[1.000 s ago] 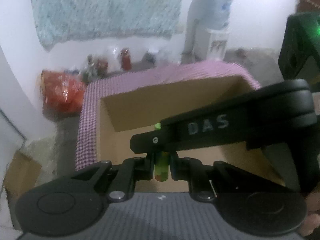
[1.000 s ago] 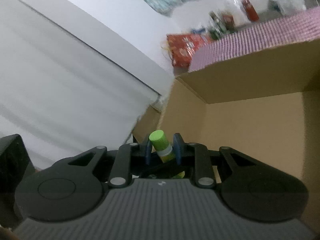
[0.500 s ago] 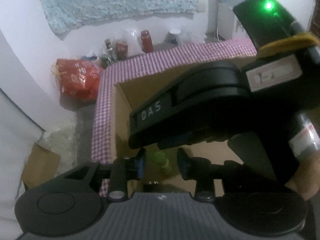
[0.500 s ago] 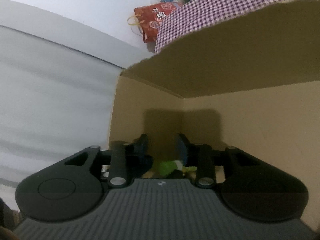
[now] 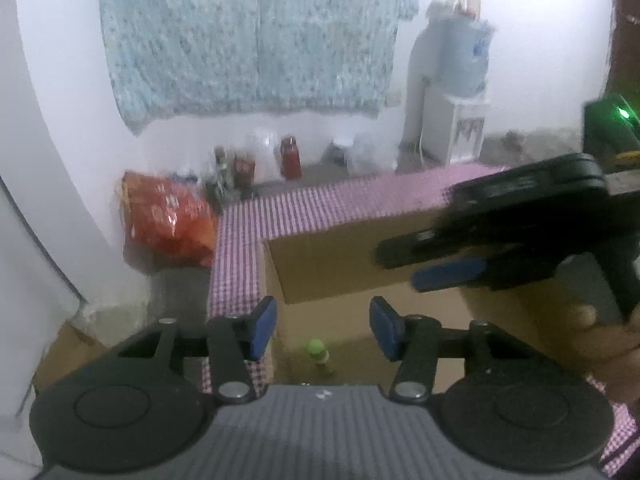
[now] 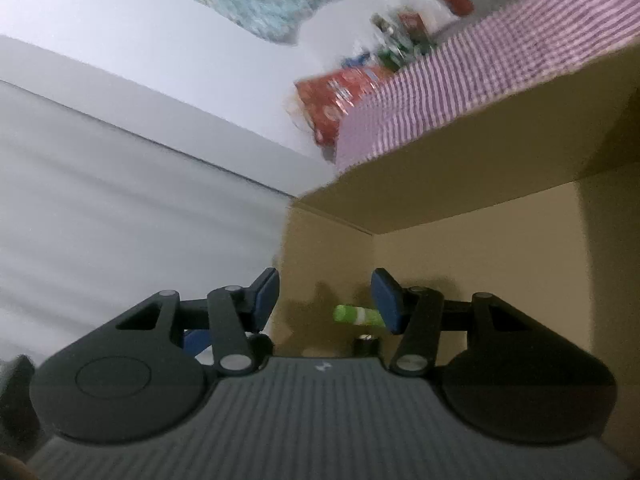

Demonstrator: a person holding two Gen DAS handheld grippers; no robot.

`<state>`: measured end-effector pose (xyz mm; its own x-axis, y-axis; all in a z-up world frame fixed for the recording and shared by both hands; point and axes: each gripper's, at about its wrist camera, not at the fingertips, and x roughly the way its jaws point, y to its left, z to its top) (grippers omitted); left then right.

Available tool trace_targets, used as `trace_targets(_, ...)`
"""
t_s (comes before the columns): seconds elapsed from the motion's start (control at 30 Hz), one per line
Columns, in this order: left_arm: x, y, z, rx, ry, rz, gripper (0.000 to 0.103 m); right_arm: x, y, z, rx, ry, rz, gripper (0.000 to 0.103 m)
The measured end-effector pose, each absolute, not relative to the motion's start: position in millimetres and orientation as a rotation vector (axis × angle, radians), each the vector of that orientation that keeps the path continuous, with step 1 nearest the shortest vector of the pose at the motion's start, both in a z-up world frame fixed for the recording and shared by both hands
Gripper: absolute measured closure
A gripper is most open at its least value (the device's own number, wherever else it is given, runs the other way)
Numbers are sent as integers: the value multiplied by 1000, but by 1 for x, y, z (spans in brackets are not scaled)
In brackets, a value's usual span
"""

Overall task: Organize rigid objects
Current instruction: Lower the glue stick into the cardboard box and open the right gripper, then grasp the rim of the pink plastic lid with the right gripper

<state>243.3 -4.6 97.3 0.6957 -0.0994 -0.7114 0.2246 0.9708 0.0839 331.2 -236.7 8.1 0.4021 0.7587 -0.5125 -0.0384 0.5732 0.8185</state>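
Note:
A small green-capped bottle (image 5: 318,354) lies loose on the floor of an open cardboard box (image 5: 340,264). My left gripper (image 5: 323,330) hangs above it, blue pads apart and jaws opening, with nothing pressed between them. In the same view my right gripper (image 5: 400,266) reaches in from the right over the box. In the right wrist view the bottle (image 6: 352,315) lies on its side on the box (image 6: 460,264) floor, partly behind the right pad. The right gripper (image 6: 325,300) is also opening and touches nothing. A small black item (image 6: 366,344) sits just below the bottle.
A purple checked cloth (image 5: 248,232) covers the surface around the box. A red bag (image 5: 168,216) and several jars (image 5: 290,158) sit on the floor by the wall. A water dispenser (image 5: 452,92) stands at the back right. A person's hand (image 5: 600,344) shows at the right edge.
Both grippers were shut on the green-capped bottle a second ago. Their jaws have spread and the bottle has dropped onto the box floor. The right gripper has pulled back to the right.

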Motion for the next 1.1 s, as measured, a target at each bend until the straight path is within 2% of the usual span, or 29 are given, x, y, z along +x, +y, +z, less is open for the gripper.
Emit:
trace_targets(0.3,159,19,147,98,624,-254,33,221,-311,68,890,822,674,48)
trace_targets(0.37,138,24,147,78,610,-262,25,189,-321,70,895,776,688,46)
trace_targets(0.5,100,32,129,41,629,-283,21,126,-336,59,871,735,678,41)
trace_targets(0.77,53,26,49,93,779,-279,17,56,-303,-26,830,912,596,41)
trace_targets(0.9,41,16,11,133,866,-290,17,42,-278,-46,764,1008,603,41)
trace_targets(1.1,39,7,-17,148,913,-297,17,45,-236,-57,669,1094,585,45)
